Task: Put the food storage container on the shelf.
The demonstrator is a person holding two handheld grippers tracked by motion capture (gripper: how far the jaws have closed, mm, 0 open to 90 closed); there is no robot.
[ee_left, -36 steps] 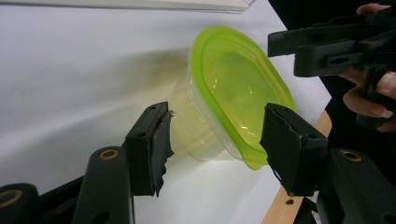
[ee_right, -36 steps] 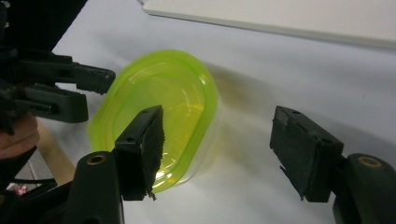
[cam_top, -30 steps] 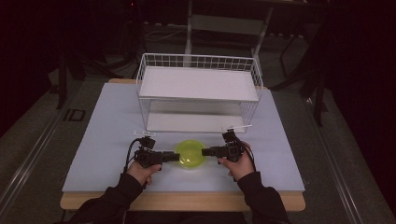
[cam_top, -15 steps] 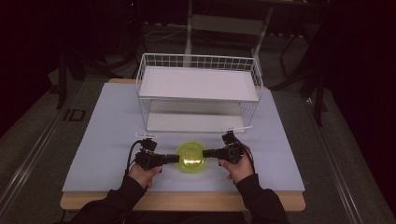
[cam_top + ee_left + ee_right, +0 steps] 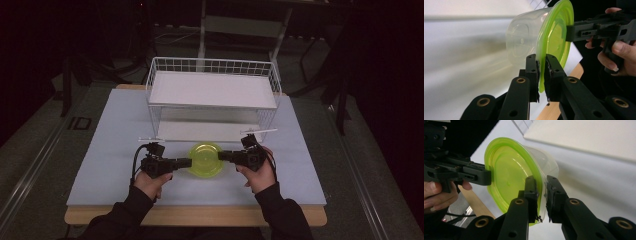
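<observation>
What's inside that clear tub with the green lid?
Nothing shows through the tub's clear wall in the gripper views; it looks empty. From above, the green lid covers the inside.

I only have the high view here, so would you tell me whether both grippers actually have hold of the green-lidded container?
Observer: Yes. The left gripper is clamped on the rim of the green lid, one jaw on each face of the rim.
Operator: Thank you. And the other side?
Observer: The right gripper pinches the opposite edge of the lid the same way.
Operator: What is under the lid? From above I see a green disc.
Observer: A clear plastic tub sits under it, and it looks empty.
</observation>
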